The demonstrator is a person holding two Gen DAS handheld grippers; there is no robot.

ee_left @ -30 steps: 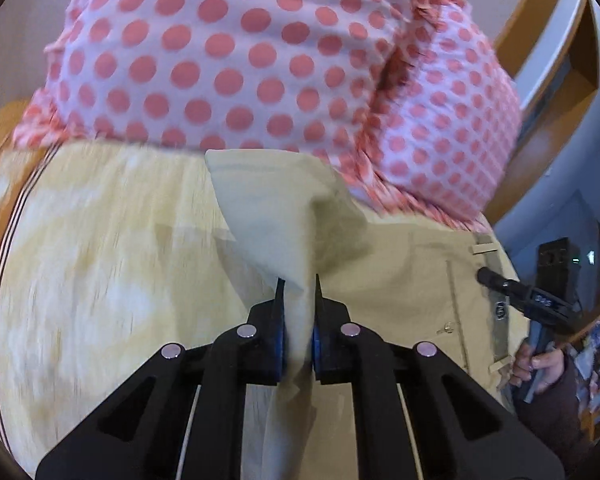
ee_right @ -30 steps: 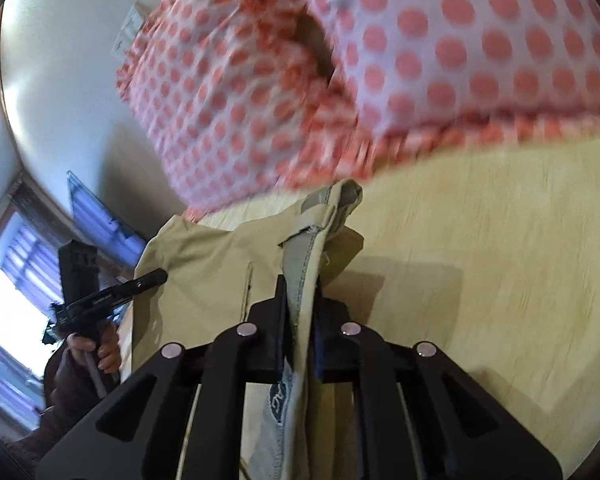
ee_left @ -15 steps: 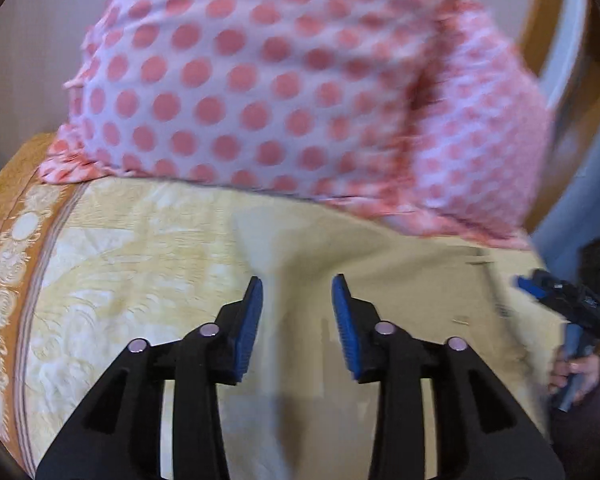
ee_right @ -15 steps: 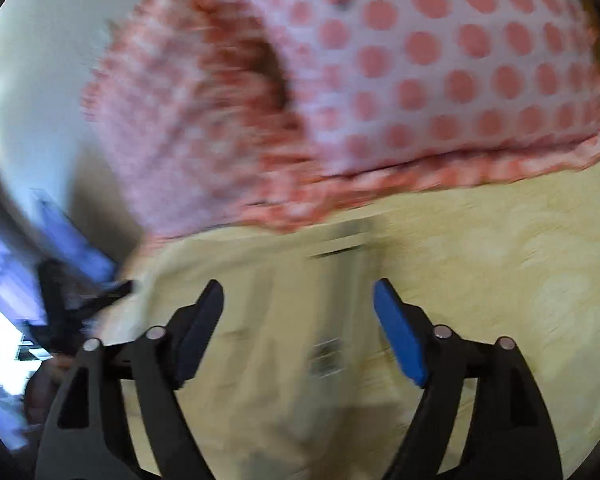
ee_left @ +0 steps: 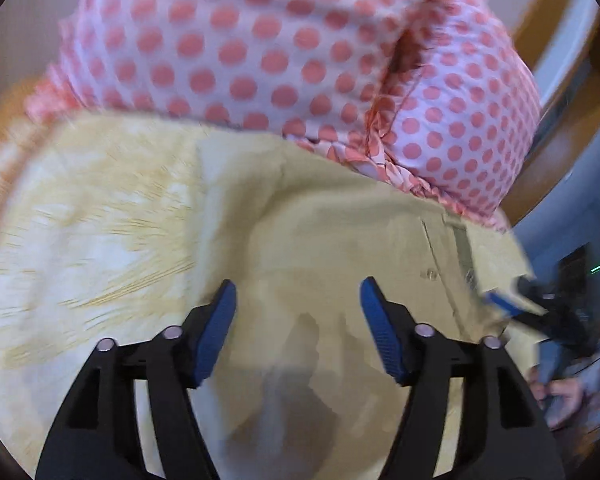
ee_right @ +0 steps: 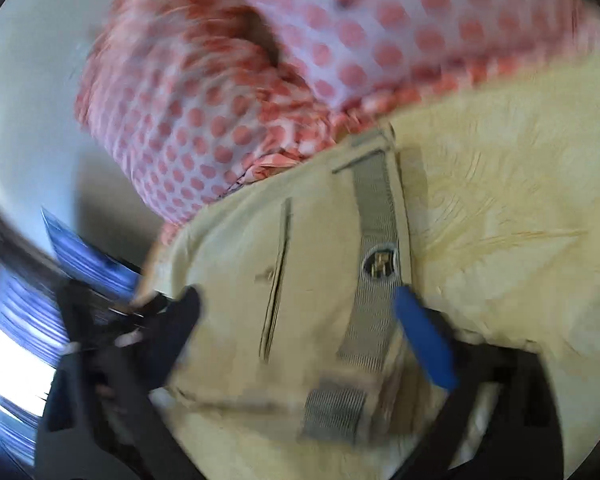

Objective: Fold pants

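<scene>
The khaki pants lie folded flat on a yellow patterned bedspread. My left gripper is open and empty just above the folded leg cloth. In the right wrist view the pants' waistband with its grey webbing belt and a back pocket slit lies flat. My right gripper is wide open over the waistband, holding nothing. Both views are blurred by motion.
Two pink pillows with red polka dots lean just behind the pants, also in the right wrist view. The other gripper and a hand show at the right edge. A wooden headboard stands at the far right.
Both grippers were shut on the pants a second ago; both have opened, let go of the cloth, and pulled back. The pants now lie flat on the bedspread.
</scene>
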